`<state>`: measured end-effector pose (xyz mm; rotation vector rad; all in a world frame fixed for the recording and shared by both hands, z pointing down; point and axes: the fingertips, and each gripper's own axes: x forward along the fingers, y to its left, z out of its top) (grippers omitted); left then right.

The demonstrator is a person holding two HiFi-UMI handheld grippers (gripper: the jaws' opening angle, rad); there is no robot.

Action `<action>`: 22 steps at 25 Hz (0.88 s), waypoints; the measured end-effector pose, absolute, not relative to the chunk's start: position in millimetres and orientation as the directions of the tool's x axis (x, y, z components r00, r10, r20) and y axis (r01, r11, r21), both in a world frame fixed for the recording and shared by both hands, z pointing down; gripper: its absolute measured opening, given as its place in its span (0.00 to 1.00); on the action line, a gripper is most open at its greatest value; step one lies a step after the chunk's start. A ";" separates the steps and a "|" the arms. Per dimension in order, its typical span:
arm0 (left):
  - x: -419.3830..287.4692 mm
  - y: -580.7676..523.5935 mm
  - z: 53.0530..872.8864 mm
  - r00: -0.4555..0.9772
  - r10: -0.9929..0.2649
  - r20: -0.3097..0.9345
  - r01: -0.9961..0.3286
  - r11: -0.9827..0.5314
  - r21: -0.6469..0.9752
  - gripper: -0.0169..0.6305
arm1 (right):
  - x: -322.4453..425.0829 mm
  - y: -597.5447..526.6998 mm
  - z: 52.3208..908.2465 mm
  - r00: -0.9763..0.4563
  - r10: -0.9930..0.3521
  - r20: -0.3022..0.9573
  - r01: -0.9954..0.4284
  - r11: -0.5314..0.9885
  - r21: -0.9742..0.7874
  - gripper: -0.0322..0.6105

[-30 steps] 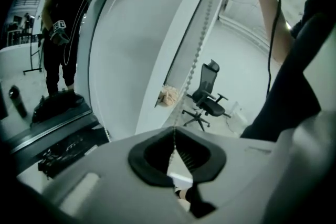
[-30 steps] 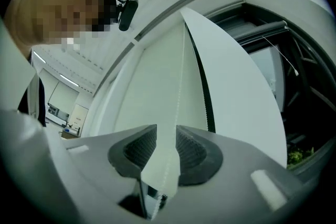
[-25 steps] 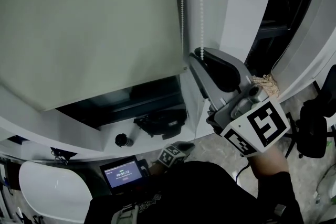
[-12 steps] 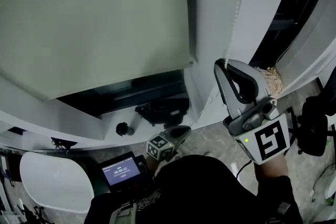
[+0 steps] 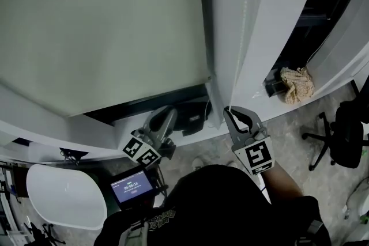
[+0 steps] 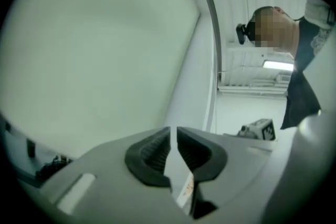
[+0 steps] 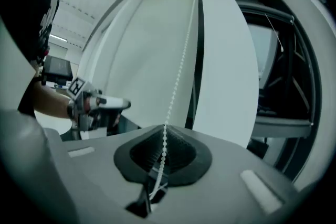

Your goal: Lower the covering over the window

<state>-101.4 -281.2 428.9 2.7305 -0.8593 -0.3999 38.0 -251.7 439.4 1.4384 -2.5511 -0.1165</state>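
Observation:
The pale roller blind (image 5: 104, 26) hangs over most of the window, its bottom bar (image 5: 144, 95) just above the sill. A white bead chain (image 5: 242, 37) runs down the frame beside it into my right gripper (image 5: 229, 112). In the right gripper view that gripper (image 7: 164, 131) is shut on the bead chain (image 7: 177, 84), which passes between the ribbed pads. My left gripper (image 5: 169, 113) is raised below the blind's lower right corner. In the left gripper view its jaws (image 6: 173, 132) stand a narrow slit apart and are opening, with nothing between them.
A crumpled cloth (image 5: 297, 84) lies on the sill at the right. A black office chair (image 5: 340, 135) stands at the far right. Low down are a small lit screen (image 5: 134, 186) and a white rounded seat (image 5: 63, 199). A dark object (image 5: 193, 121) sits under the blind.
My right gripper has come down and toward me with the bead chain in it. The blind's bottom edge is lower. My left gripper has risen from near my body toward the sill.

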 end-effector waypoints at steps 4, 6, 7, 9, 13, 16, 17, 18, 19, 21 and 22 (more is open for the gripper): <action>-77.2 -272.8 397.7 0.849 -0.476 -0.228 -0.407 -0.866 0.292 0.07 | 34.2 -247.8 528.6 -0.498 -0.811 0.307 -0.831 0.547 0.098 0.07; -49.4 -276.8 395.5 0.882 -0.421 -0.212 -0.346 -0.884 0.315 0.07 | 34.7 -247.8 564.4 -0.502 -0.781 0.371 -0.835 0.549 0.026 0.07; -33.9 -278.3 398.1 0.900 -0.390 -0.195 -0.314 -0.890 0.330 0.08 | 34.1 -247.9 578.5 -0.509 -0.766 0.393 -0.837 0.547 -0.018 0.07; -3.6 -275.5 390.9 0.924 -0.324 -0.204 -0.241 -0.906 0.347 0.11 | 30.2 -249.9 596.4 -0.526 -0.741 0.419 -0.833 0.547 -0.078 0.07; 33.9 -264.8 340.3 0.924 -0.228 -0.307 -0.129 -0.941 0.312 0.14 | 23.1 -250.8 604.0 -0.528 -0.727 0.439 -0.819 0.573 -0.036 0.07; 42.9 -258.3 312.3 0.929 -0.177 -0.323 -0.113 -0.972 0.207 0.16 | 22.9 -247.7 605.7 -0.527 -0.725 0.443 -0.815 0.579 -0.020 0.07; 44.7 -256.4 303.8 0.931 -0.159 -0.327 -0.107 -0.979 0.173 0.16 | 23.6 -248.2 605.6 -0.526 -0.726 0.442 -0.815 0.579 -0.019 0.07; 45.8 -255.8 296.1 0.932 -0.146 -0.332 -0.102 -0.984 0.145 0.16 | 23.7 -249.2 606.2 -0.525 -0.725 0.445 -0.814 0.580 -0.016 0.07; 46.0 -257.1 289.2 0.930 -0.139 -0.340 -0.102 -0.987 0.125 0.17 | 22.9 -249.9 610.0 -0.525 -0.718 0.456 -0.810 0.586 -0.010 0.07; 43.2 -263.1 277.4 0.921 -0.142 -0.363 -0.109 -0.988 0.111 0.17 | 19.8 -245.6 635.4 -0.520 -0.671 0.528 -0.791 0.611 -0.003 0.07; 41.3 -265.8 272.3 0.915 -0.146 -0.376 -0.111 -0.987 0.113 0.17 | 18.8 -238.2 657.9 -0.514 -0.630 0.582 -0.782 0.623 -0.017 0.07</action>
